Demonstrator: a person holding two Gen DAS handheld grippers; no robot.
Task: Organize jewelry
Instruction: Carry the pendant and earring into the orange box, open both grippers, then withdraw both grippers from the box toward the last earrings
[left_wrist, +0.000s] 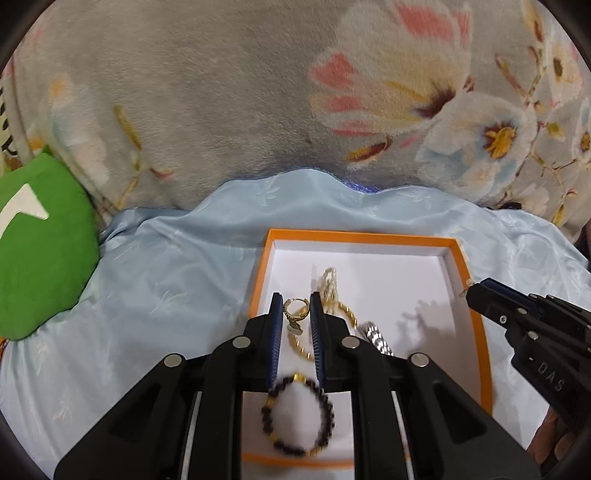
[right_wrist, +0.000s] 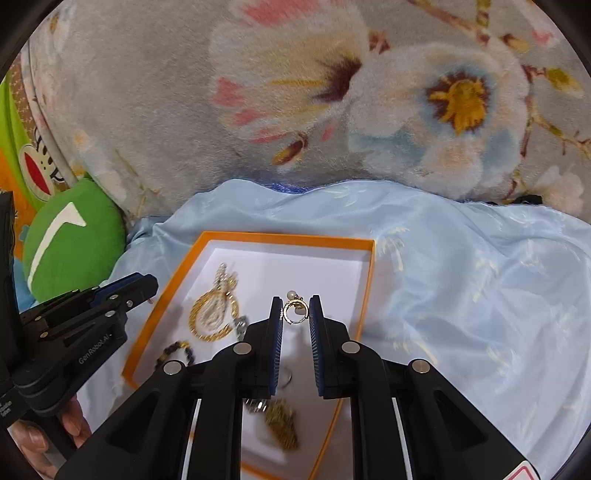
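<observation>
Left tongs (left_wrist: 294, 308) pinching a gold ring with a dangling charm (left_wrist: 295, 309) above the orange box (left_wrist: 476, 321). Right tongs (right_wrist: 295, 310) pinching a gold pearl earring (right_wrist: 295, 308) over the same box, on blue cloth (right_wrist: 461, 277). Beaded bracelet (left_wrist: 299, 417) inside.

A: What covers the bed?

B: A pale blue satin sheet (left_wrist: 177, 280), wrinkled.

A: And lying on it?

B: An orange-rimmed box (left_wrist: 369, 236) with a white inside, a green cushion (left_wrist: 44, 258) at the left, a flowered fleece blanket (left_wrist: 229, 103) behind.
</observation>
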